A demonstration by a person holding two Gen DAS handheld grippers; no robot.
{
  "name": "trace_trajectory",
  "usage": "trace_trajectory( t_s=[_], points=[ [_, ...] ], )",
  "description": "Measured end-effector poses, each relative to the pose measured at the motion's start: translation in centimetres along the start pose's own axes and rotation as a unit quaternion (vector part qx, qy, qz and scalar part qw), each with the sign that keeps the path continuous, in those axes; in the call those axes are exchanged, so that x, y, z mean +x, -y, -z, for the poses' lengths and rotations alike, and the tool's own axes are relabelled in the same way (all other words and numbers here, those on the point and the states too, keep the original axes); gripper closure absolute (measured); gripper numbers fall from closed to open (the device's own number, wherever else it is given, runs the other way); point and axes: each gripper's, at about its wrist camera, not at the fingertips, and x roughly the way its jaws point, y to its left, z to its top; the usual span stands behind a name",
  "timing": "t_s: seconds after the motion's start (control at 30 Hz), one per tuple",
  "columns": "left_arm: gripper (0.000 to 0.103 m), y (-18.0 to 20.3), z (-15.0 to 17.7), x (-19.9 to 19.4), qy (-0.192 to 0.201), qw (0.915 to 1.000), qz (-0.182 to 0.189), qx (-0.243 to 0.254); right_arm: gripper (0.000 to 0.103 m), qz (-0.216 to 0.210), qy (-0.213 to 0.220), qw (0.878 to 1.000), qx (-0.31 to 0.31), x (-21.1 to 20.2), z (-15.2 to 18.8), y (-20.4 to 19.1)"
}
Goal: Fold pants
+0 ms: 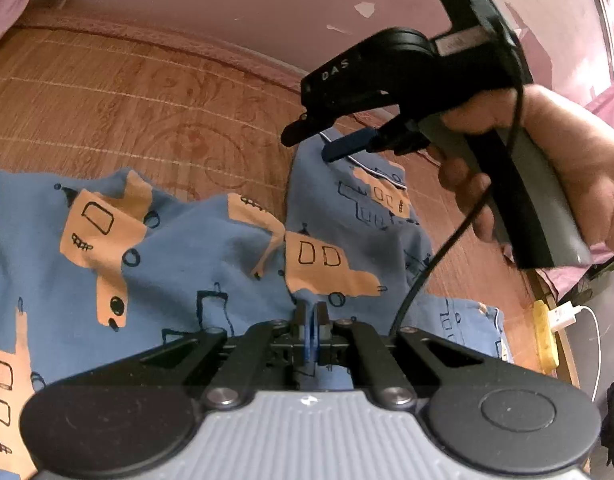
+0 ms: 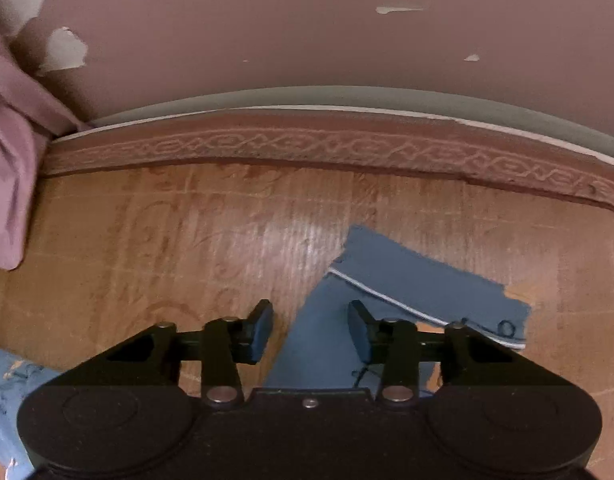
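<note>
Blue pants (image 1: 211,248) printed with orange vehicles lie rumpled on a woven reddish mat (image 1: 127,112); their lower part is cut off by the frame and partly hidden behind the left gripper (image 1: 312,312). That gripper's jaws are pinched closed on a fold of the fabric. In the left wrist view, a hand (image 1: 547,168) holds the right gripper (image 1: 319,142) above a far corner of the pants. From its own camera the right gripper (image 2: 311,332) has its jaws spread wide, holding nothing, over a white-piped hem; whether a fingertip (image 2: 263,330) touches the mat is unclear.
</note>
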Motion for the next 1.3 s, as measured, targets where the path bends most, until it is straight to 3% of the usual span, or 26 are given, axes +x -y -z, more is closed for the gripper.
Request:
trace_trajectory(
  t_s=[0.07,0.17,0.23,0.53,0.8,1.0,1.1,1.2,1.3],
  points=[
    [0.102,0.1,0.0,0.0,0.0,1.0,0.0,-0.001,0.064,0.006,-0.003,1.0,0.012,0.3,-0.4,0.1],
    [0.102,0.3,0.0,0.1,0.0,1.0,-0.004,0.001,0.094,0.036,0.002,0.999,0.011,0.5,-0.8,0.1],
    [0.102,0.4,0.1,0.1,0.0,1.0,-0.007,0.006,0.102,0.036,0.007,0.999,0.01,0.4,-0.6,0.2],
    [0.102,1.7,0.1,-0.9,0.006,0.9987,-0.026,0.042,0.103,-0.077,0.089,0.989,0.089,-4.4,2.0,6.6],
    [0.102,6.0,0.3,-2.9,0.036,0.9899,-0.035,0.133,0.103,-0.163,0.192,0.961,0.11,-11.4,7.2,13.2],
    [0.102,10.9,2.6,-4.3,0.048,0.9688,-0.019,0.242,0.103,-0.163,0.285,0.938,0.109,-17.5,14.8,17.5],
    [0.102,13.2,5.1,-4.4,0.04,0.9481,-0.011,0.315,0.103,-0.129,0.323,0.931,0.11,-19.2,20.1,18.6],
    [0.102,15.0,8.2,-3.9,0.021,0.9202,-0.013,0.391,0.103,-0.103,0.33,0.926,0.15,-18.8,25.7,19.6],
    [0.102,15.5,10.5,-3.0,-0.008,0.9072,-0.013,0.42,0.103,-0.08,0.311,0.927,0.191,-17.1,29.7,20.4]
  ],
)
